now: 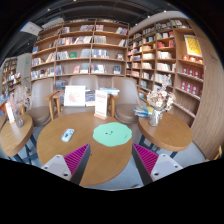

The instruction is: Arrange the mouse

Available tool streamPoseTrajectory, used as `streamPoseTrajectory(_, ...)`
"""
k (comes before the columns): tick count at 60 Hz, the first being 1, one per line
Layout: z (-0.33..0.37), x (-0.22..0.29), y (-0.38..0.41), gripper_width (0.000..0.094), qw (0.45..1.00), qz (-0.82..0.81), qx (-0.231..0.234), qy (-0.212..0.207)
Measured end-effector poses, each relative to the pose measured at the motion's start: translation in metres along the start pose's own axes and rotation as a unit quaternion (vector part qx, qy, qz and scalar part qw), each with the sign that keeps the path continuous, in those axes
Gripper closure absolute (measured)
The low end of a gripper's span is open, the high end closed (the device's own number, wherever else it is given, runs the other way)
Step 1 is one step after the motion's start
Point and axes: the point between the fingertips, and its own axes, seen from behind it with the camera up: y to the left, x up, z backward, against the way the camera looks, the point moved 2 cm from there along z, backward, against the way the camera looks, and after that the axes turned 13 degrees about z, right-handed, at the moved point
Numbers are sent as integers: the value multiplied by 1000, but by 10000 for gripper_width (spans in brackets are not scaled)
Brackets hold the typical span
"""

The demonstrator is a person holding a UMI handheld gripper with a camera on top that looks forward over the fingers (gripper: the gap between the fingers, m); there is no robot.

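Observation:
A small pale mouse (67, 134) lies on the round wooden table (90, 160), left of a round green mouse mat (112, 133) at the table's middle. My gripper (111, 158) is open above the near part of the table. Its magenta pads (76, 156) stand wide apart with only bare wood between them. The mat lies just beyond the fingers, and the mouse is beyond and left of the left finger. Nothing is held.
Chairs (126, 97) and standing cards (75, 96) are at the table's far side. A second round table (165, 130) with flowers (157, 100) is on the right, another table (12, 135) on the left. Bookshelves (85, 48) line the back walls.

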Motion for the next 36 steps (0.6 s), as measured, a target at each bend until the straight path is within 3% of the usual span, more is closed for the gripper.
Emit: streamPoseTrajectory(36,-52,-6,176,84,993,49,110,15)
